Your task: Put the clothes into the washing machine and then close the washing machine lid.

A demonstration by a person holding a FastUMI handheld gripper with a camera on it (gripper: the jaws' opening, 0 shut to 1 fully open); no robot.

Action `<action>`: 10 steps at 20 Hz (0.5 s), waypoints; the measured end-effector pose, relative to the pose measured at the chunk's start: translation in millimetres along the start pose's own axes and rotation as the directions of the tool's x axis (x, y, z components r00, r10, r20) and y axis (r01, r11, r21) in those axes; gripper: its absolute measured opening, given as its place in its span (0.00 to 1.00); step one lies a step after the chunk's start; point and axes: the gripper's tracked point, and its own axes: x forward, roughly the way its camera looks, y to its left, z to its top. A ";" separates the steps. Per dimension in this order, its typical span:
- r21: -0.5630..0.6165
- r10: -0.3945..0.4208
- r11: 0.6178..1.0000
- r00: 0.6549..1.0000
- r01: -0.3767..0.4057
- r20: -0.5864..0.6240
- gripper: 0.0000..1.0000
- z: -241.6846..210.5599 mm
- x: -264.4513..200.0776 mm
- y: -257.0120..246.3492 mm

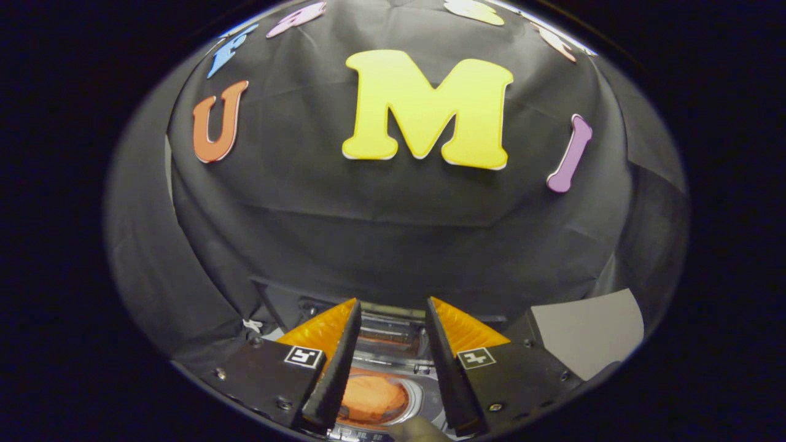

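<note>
My gripper is open, and its orange-and-black fingers hold nothing. Low between them lies the small washing machine, seen from above. Its round drum opening holds an orange garment. Just beyond the opening a dark glossy panel, apparently the raised lid, reflects the orange. A dull tan shape shows at the machine's near edge; what it is cannot be told.
The black cloth wall rises close behind the machine. A pale grey flat surface lies to the right of the right finger. A small white scrap sits by the left finger's base.
</note>
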 end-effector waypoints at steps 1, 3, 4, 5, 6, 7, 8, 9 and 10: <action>0.007 0.007 1.000 1.000 -0.007 0.005 0.66 6.8 2.3 -1.1; 0.029 0.001 1.000 1.000 -0.001 0.016 0.67 15.0 7.8 -4.0; 0.035 -0.001 0.999 1.000 0.000 0.025 0.67 21.0 10.5 -4.1; 0.041 -0.003 0.999 1.000 0.002 0.027 0.67 25.0 14.4 -7.4; 0.046 -0.006 0.999 1.000 0.005 0.021 0.67 26.4 19.0 -7.8; 0.049 -0.004 0.999 1.000 0.003 0.015 0.67 26.3 23.3 -7.5; 0.047 0.005 0.999 1.000 -0.005 0.001 0.67 25.3 29.7 -5.3; 0.053 0.012 0.999 1.000 -0.012 -0.007 0.67 27.6 36.4 -7.7; 0.061 0.016 0.998 1.000 -0.014 -0.017 0.67 20.0 43.4 -5.6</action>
